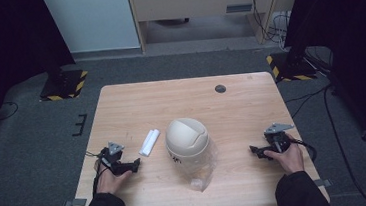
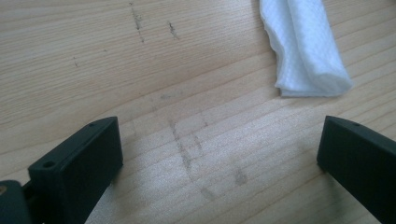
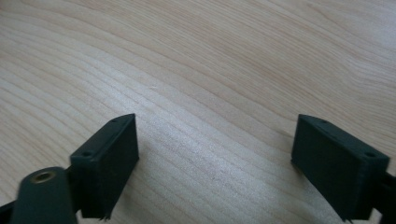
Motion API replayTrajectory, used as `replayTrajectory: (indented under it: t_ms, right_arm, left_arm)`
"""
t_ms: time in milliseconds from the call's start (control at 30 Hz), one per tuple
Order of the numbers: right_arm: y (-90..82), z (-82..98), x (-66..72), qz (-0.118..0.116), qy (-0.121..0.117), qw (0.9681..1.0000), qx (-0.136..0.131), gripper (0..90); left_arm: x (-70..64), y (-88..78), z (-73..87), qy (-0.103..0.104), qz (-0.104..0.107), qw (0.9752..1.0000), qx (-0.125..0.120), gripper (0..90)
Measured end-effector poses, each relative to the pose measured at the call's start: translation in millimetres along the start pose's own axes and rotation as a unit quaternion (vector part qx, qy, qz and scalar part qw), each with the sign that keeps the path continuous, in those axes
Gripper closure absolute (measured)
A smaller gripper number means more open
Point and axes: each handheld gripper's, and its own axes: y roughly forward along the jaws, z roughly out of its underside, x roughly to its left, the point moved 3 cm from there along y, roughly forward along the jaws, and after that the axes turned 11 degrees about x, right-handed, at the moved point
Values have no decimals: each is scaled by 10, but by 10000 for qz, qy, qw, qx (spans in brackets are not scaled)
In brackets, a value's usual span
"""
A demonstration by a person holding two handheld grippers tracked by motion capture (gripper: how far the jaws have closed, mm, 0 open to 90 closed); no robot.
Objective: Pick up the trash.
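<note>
Both sets of fingers are held wide apart, with nothing between them.

From the high view, the left gripper point(image 1: 135, 163) is seen low on the table point(image 1: 135, 97), and the right gripper point(image 1: 253, 150) is far off on the other side. A folded cloth point(image 1: 150, 142) lies just beside the left gripper. Between the two grippers sits a cream dome point(image 1: 186, 137) on a clear bag point(image 1: 201, 174).

From the left gripper view, the cloth point(image 2: 306, 51) is seen ahead and to the right, apart from the black fingers point(image 2: 81, 163) — bare wood lies under them. The cloth looks soft, light and floppy, so it is best pinched at the near thick fold, low to the wood. It may sag or come unfolded when lifted.

From the right gripper view, plain wood is seen under the fingers point(image 3: 107, 158). Lots of open room is left there — the table edge is close behind both hands, and the dome must be kept clear of.
</note>
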Motion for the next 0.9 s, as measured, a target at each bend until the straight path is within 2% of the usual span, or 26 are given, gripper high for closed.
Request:
replayTrajectory:
  t_ms: [167, 267, 300, 400, 567, 633, 733, 900]
  right_arm:
    - [-29, -18, -4, 27, -119, 9999, 35, 196]
    - [-83, -62, -2, -35, -64, 9999, -147, 188]
    - [-128, -98, -8, -49, -45, 9995, -315, 186]
    - [-200, -162, -3, -107, -40, 9985, -533, 183]
    - [-282, -237, 14, -142, -28, 9972, -739, 172]
    - [-322, -286, 25, -183, 22, 9958, -897, 173]
    - [-351, -318, 35, -233, 30, 9951, -965, 174]
    - [-493, -458, 81, -339, -191, 9917, -1224, 173]
  left_arm:
    - [2, -1, 1, -2, 16, 10000, -3, 0]
    - [3, -1, 1, 8, 16, 10000, -1, 0]
    - [3, -1, 1, 8, 15, 10000, -1, 0]
    - [3, -2, 1, 6, 21, 10000, -2, 0]
    - [3, -2, 1, 8, 21, 10000, -1, 0]
    - [3, -2, 1, 7, 22, 10000, -1, 0]
    - [3, -2, 1, 9, 20, 10000, -1, 0]
    - [3, -2, 1, 13, 16, 10000, 3, 0]
